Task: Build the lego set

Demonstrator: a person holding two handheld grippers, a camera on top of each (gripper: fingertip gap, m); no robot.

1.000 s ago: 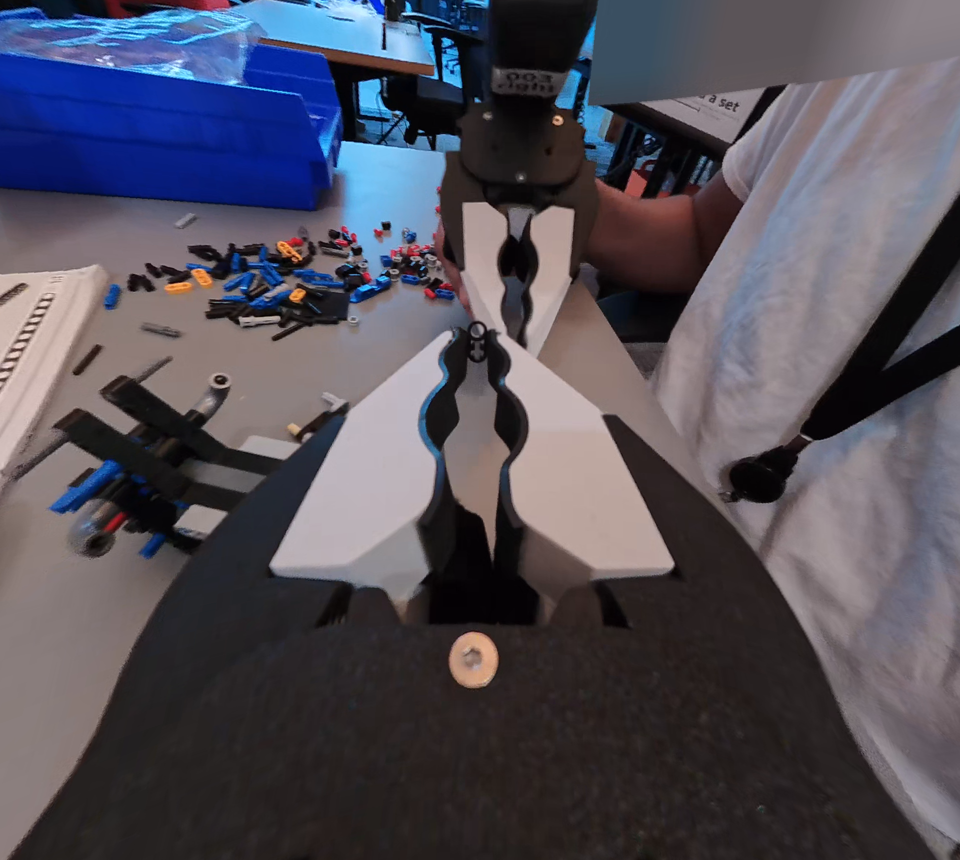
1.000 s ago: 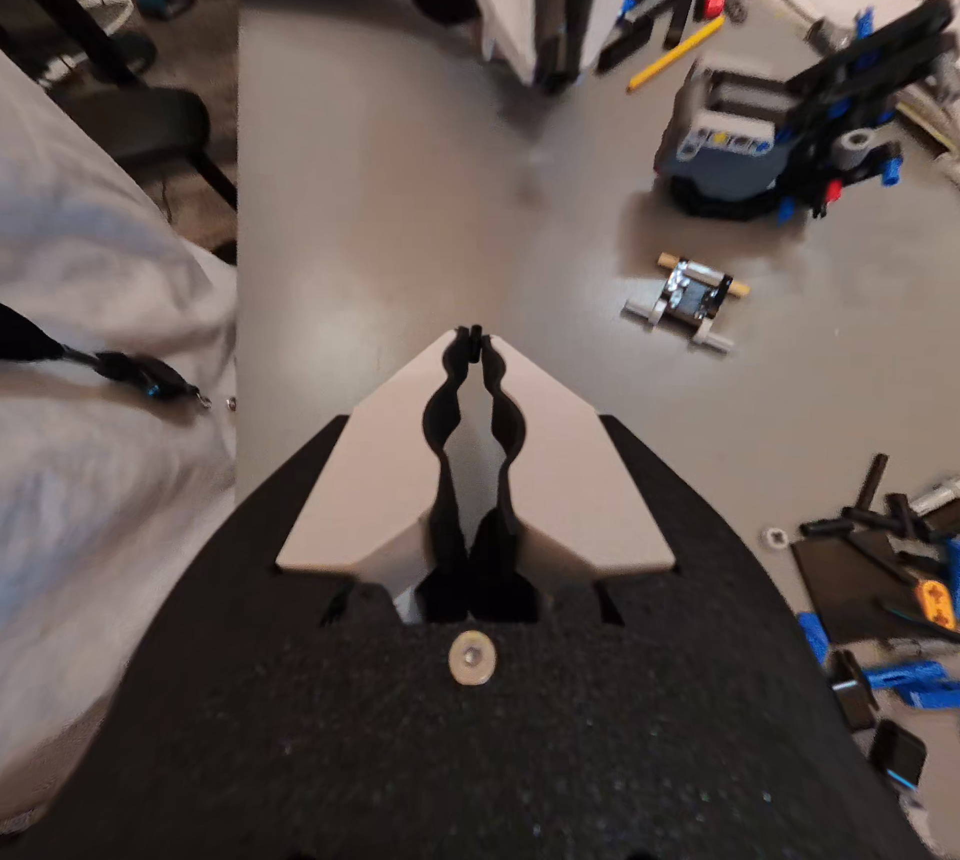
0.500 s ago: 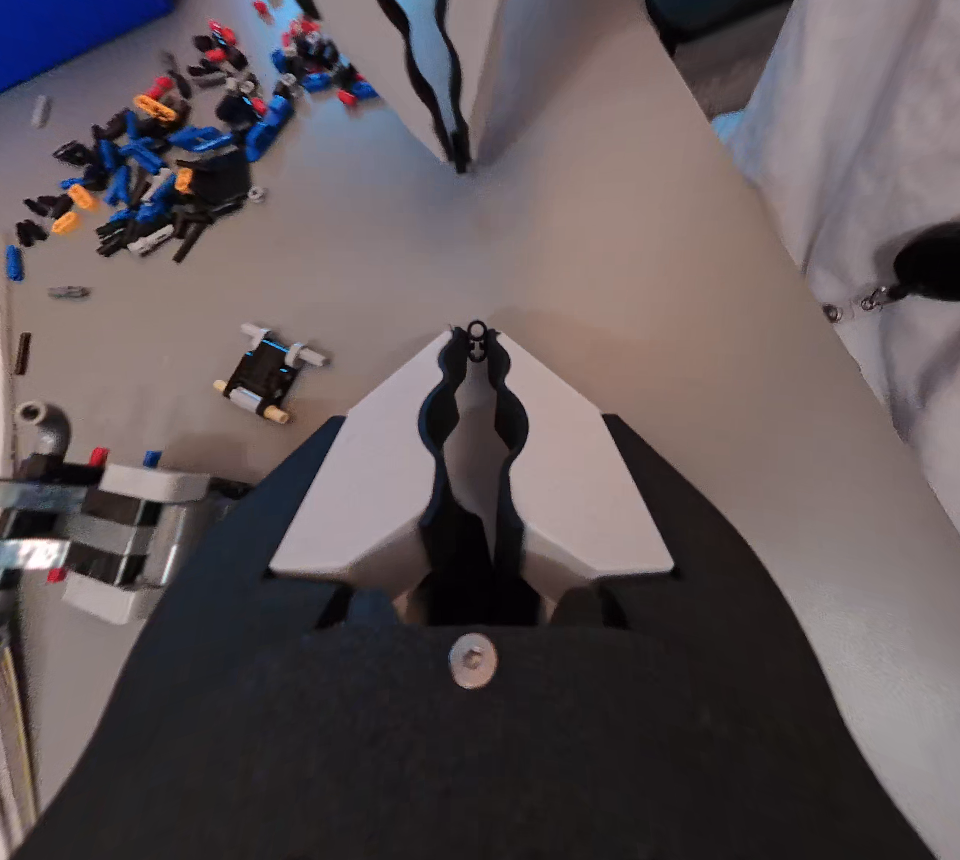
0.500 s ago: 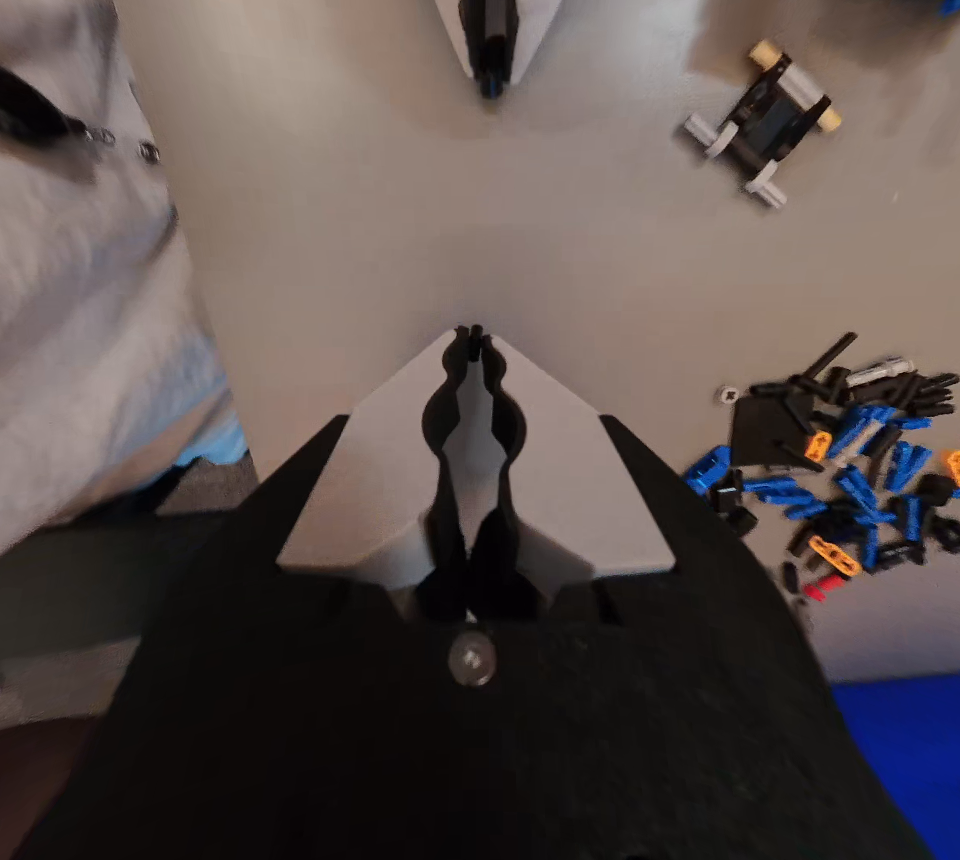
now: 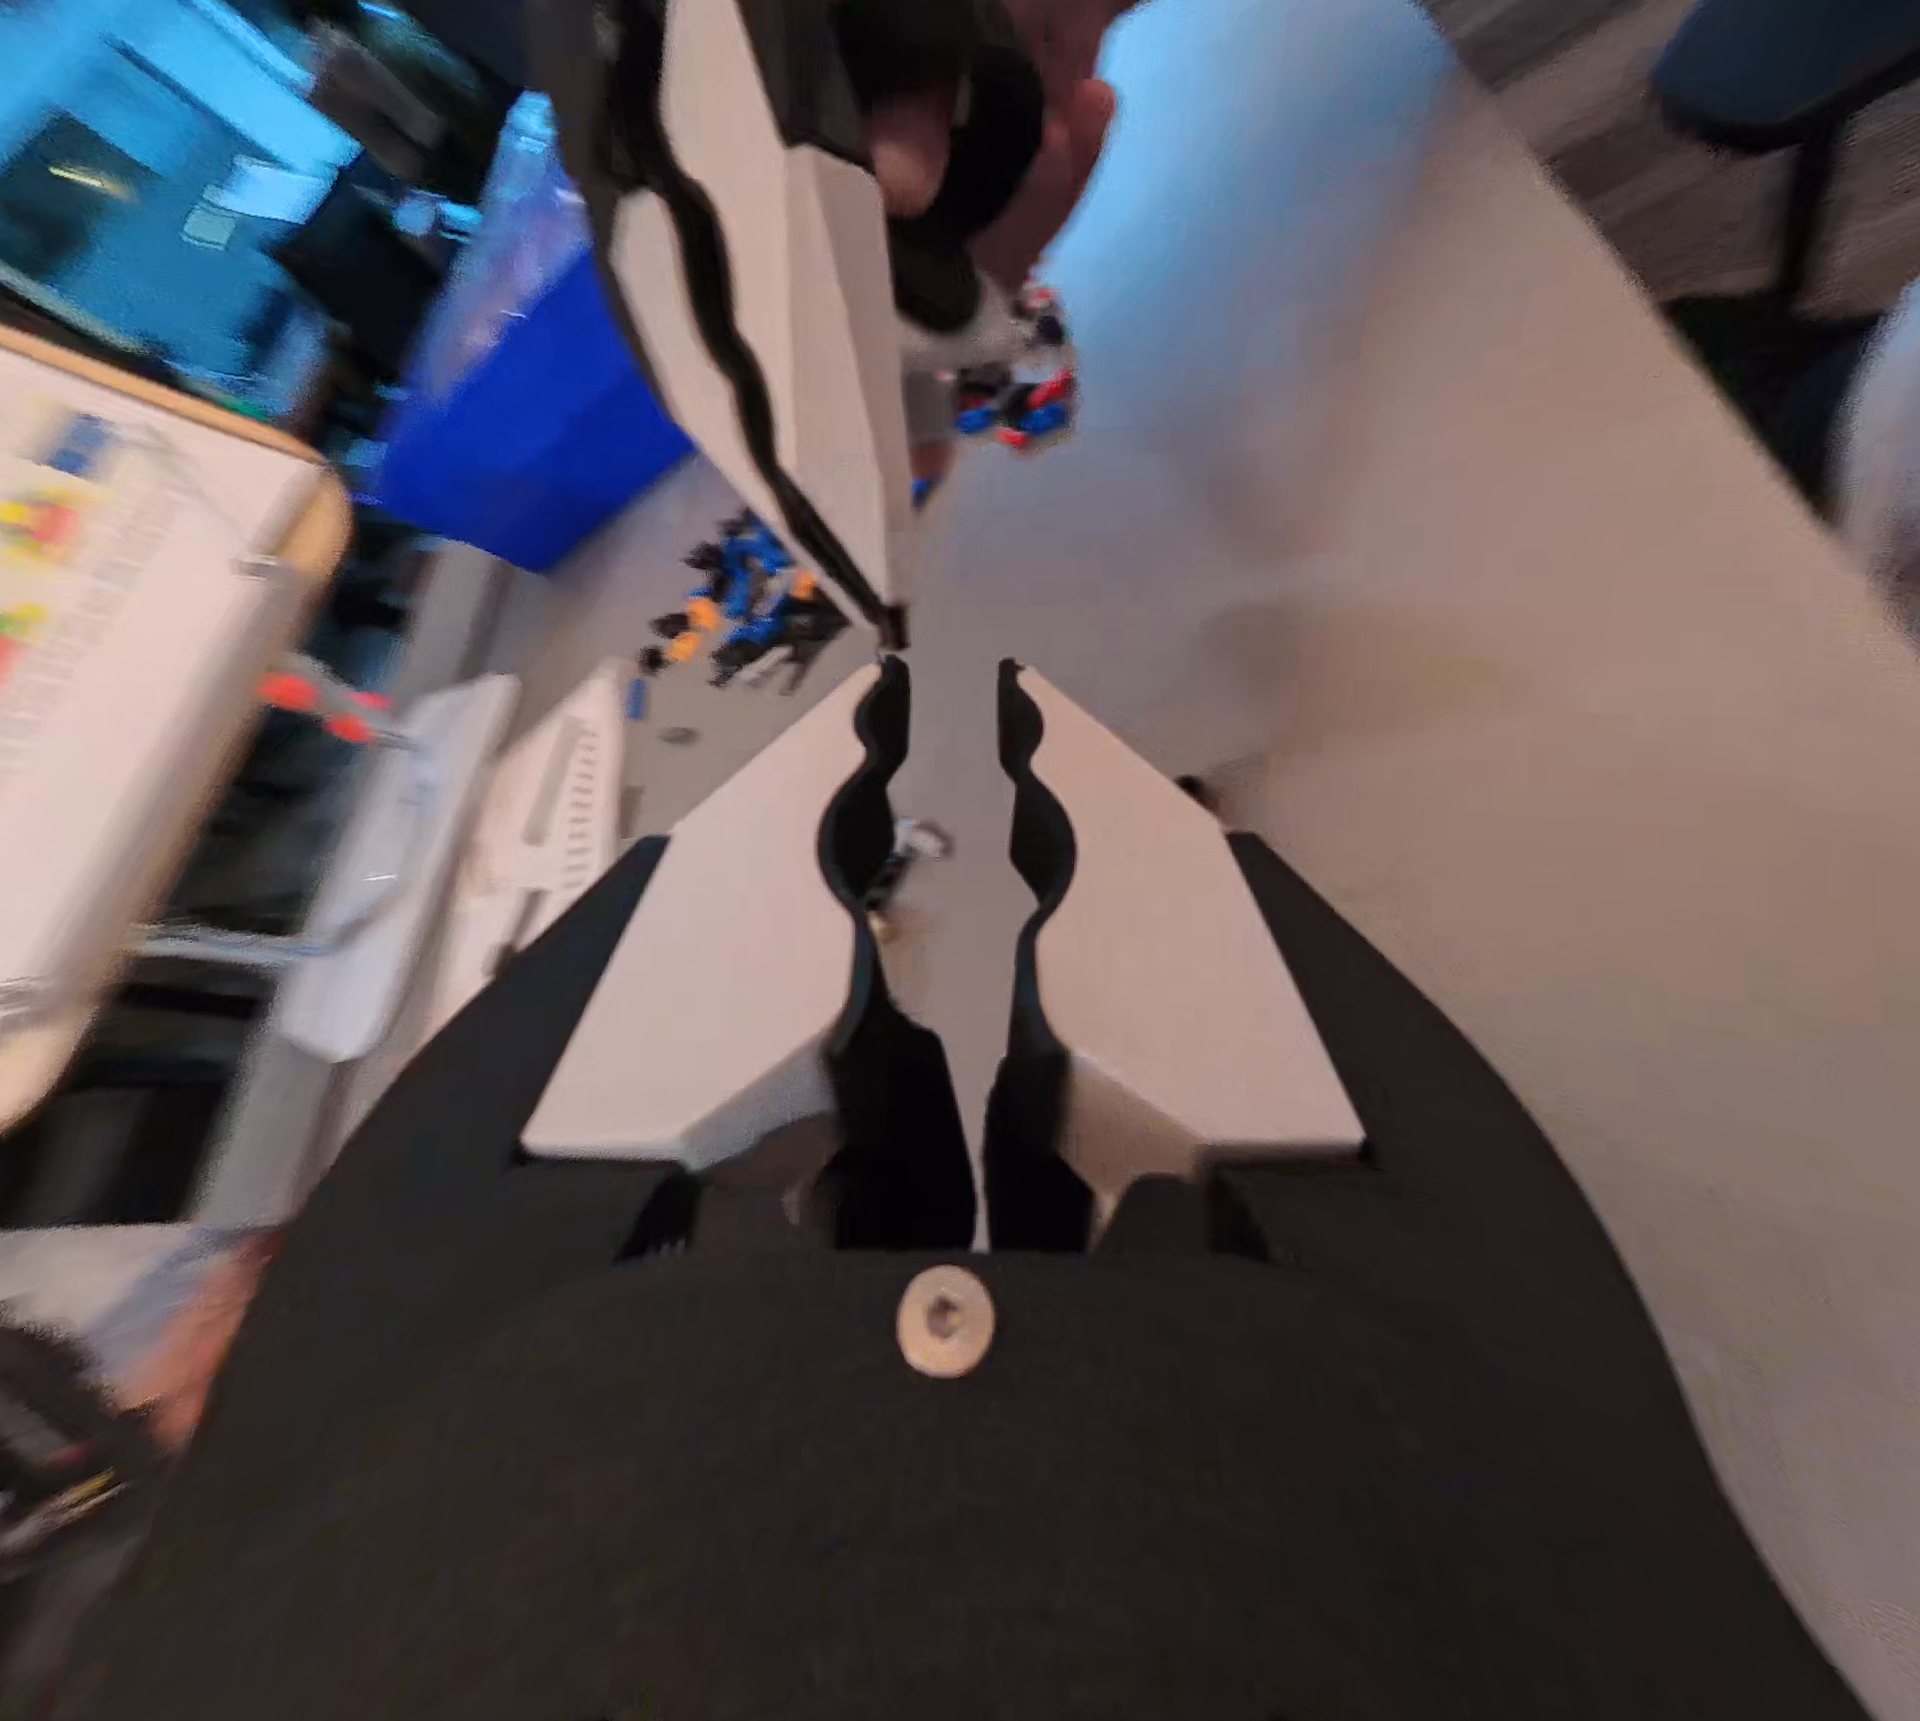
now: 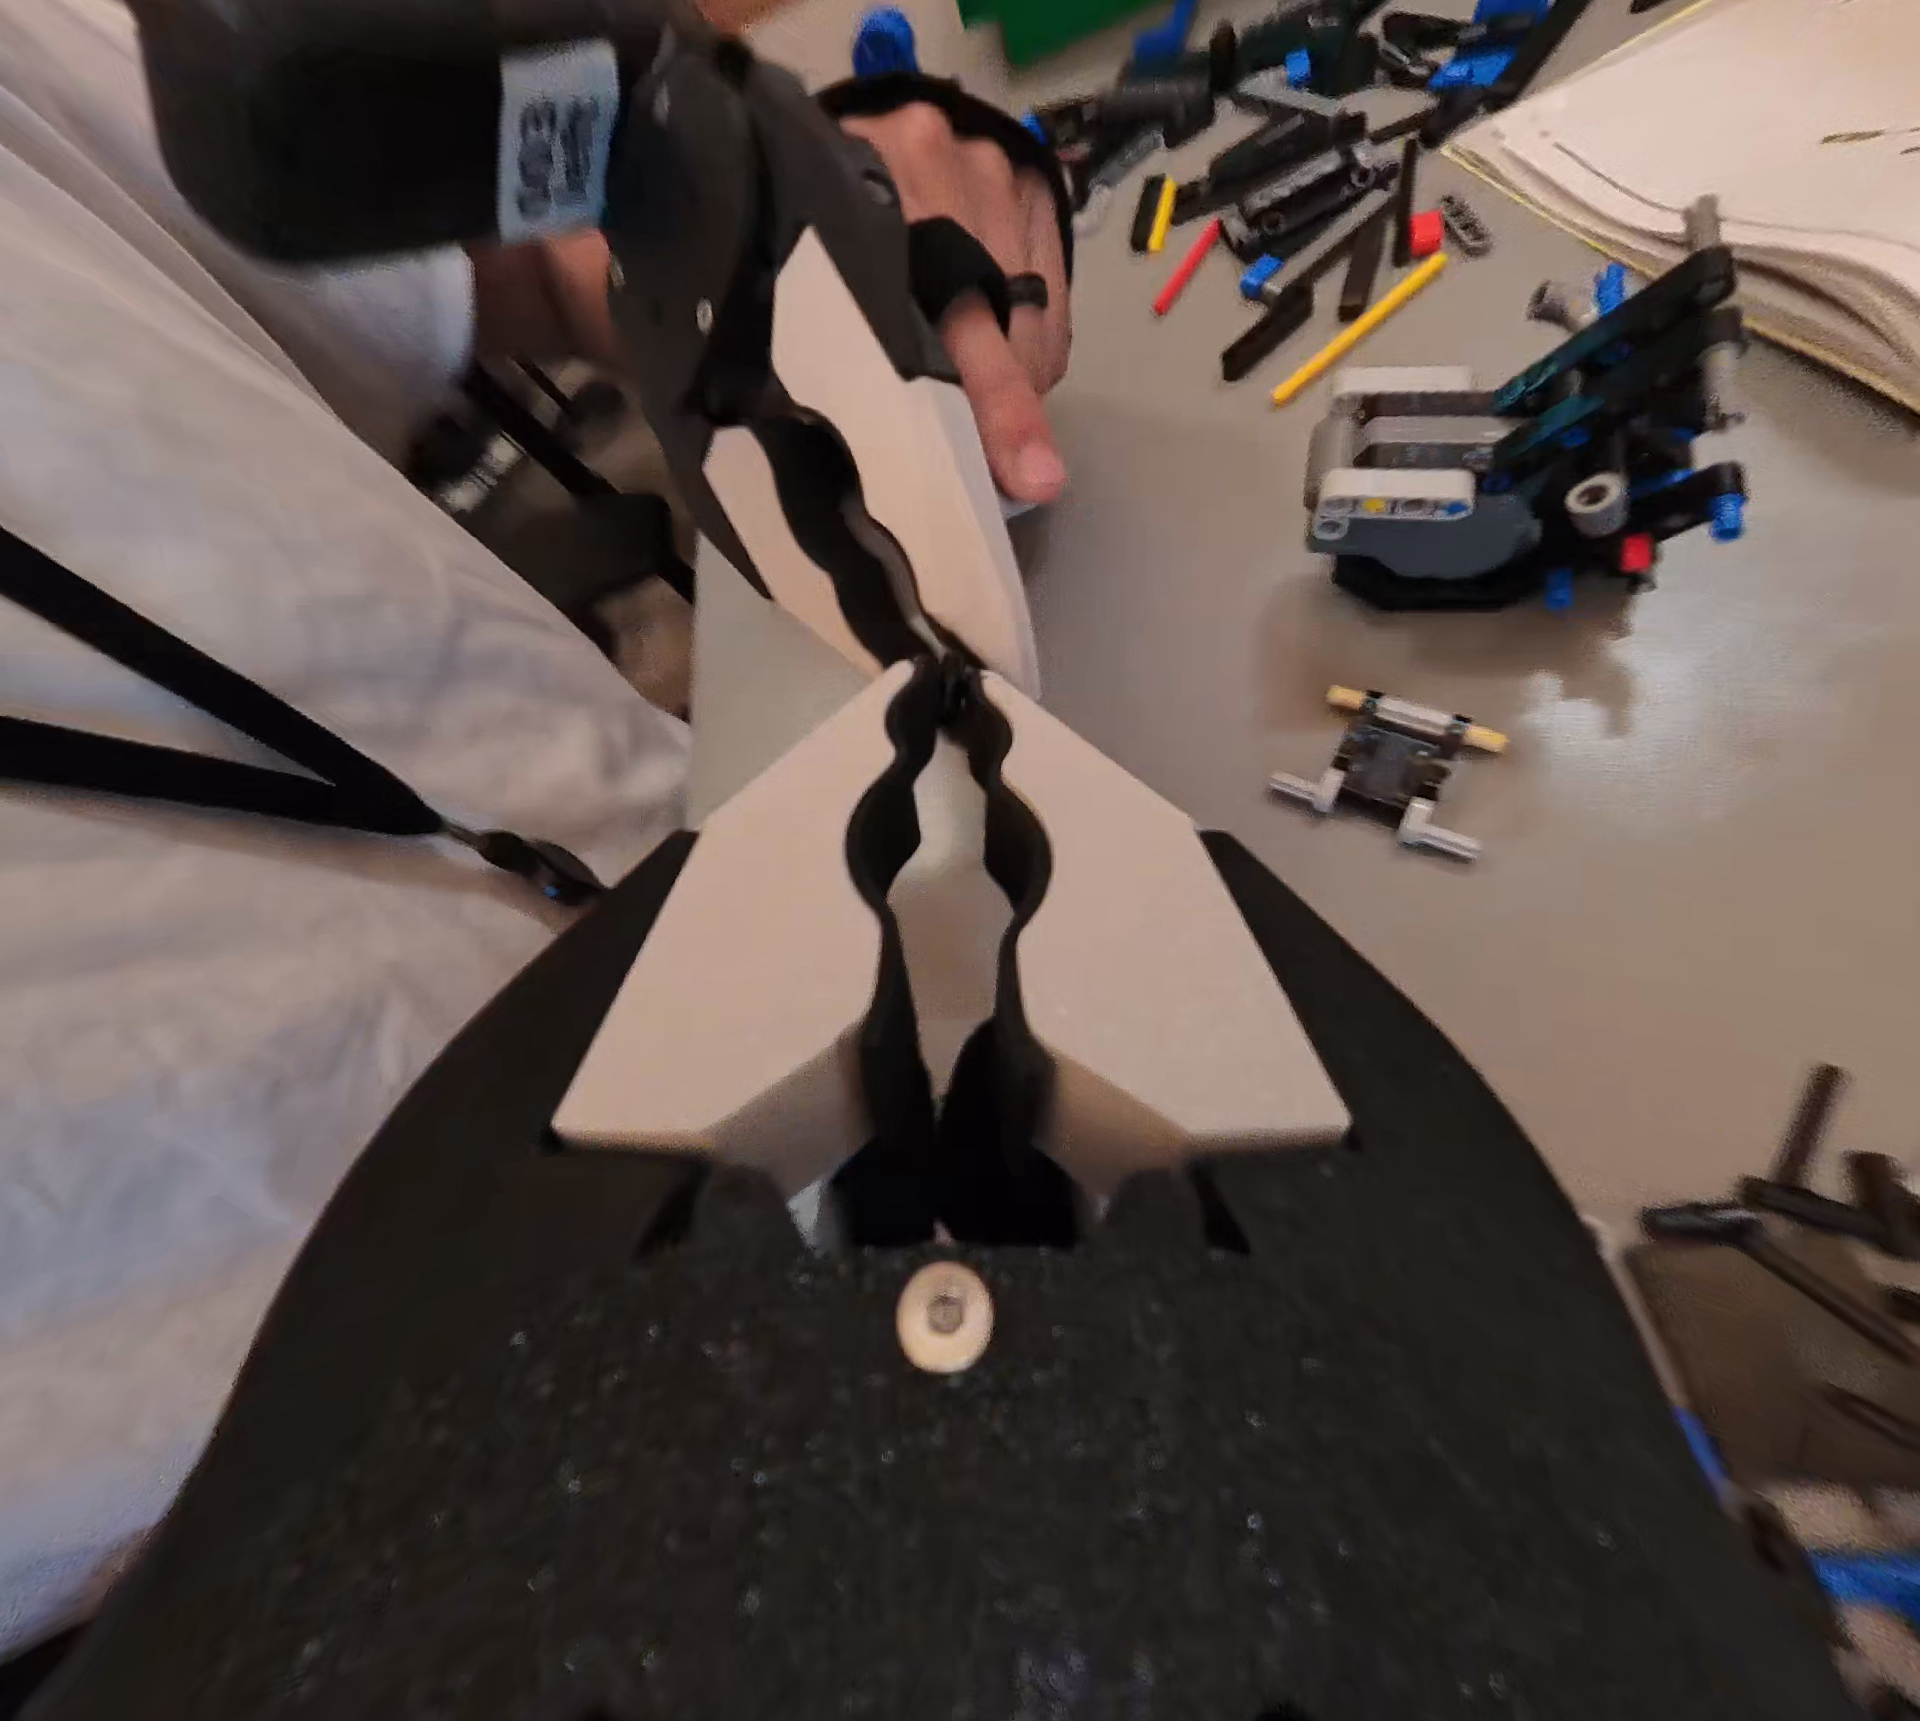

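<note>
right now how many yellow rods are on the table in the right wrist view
2. A long thin yellow rod lies just up-left of the grey-and-black model. A short yellow piece lies beside the red rod farther left. More may hide in the parts pile.

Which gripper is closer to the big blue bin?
Right. The right gripper sits between the blue bin and the left gripper, which faces it from farther back.

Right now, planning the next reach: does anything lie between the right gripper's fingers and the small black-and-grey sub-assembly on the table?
Nothing visible does. Only bare table separates the right gripper from the sub-assembly. The left gripper meets the right one's tips from the opposite, upper-left side.
</note>
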